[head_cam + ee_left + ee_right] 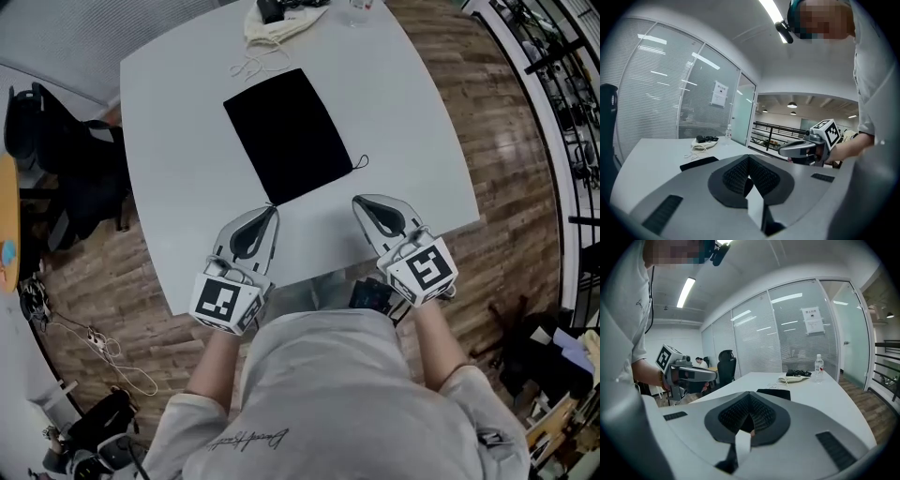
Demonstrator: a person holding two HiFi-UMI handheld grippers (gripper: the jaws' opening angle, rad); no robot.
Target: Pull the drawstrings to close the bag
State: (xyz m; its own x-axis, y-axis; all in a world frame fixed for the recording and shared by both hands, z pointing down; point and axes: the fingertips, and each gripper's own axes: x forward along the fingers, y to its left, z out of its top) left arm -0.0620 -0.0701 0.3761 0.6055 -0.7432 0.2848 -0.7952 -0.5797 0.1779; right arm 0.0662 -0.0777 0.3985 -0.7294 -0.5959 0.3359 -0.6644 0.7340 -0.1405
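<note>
A black drawstring bag [289,134] lies flat in the middle of the white table [412,131]. A thin cord loop [361,161] sticks out at its near right corner. My left gripper [273,210] hovers just short of the bag's near left corner, jaws shut and holding nothing. Near the front edge my right gripper [357,200] is also shut and holds nothing, a little short of the cord loop. In the left gripper view the pads [761,176] meet and the bag [698,163] lies ahead. In the right gripper view the bag [774,393] lies beyond the shut pads [761,414].
A cream drawstring bag [277,23] with dark items and loose white cord lies at the table's far edge, next to a water bottle [359,7]. A black office chair [56,159] stands left of the table. Cables lie on the wood floor [103,352].
</note>
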